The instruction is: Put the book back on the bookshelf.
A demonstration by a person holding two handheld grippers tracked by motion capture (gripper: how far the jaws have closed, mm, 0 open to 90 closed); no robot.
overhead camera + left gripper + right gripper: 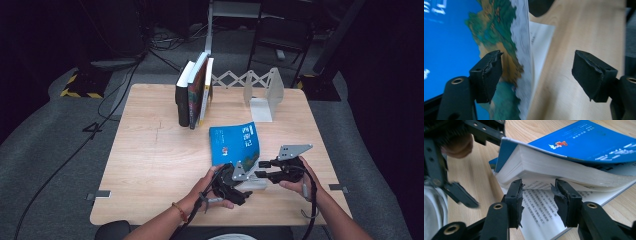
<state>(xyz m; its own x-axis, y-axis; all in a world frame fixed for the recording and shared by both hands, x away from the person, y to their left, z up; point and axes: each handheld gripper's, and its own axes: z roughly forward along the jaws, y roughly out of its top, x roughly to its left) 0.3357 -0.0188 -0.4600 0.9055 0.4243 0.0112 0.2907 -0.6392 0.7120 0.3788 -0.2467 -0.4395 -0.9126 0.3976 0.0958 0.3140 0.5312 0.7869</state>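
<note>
Blue book (235, 145) lies near the table's (150, 165) near edge, its front part lifted. Your left claw (536, 72) gapes astride the raised cover and pages; your right claw (537, 202), released, seems to rest on the exposed page.

Three upright books (194, 90), one blue book (236, 145), one bookend (264, 92), two grippers (250, 175)

Upright books (194, 90) beside bookend (264, 90) on table (150, 160)

Overhead light brightens the table (150, 165); surroundings fall dark. Beyond the left gripper (537, 75), the book's page edges (522, 57) blur.
</note>
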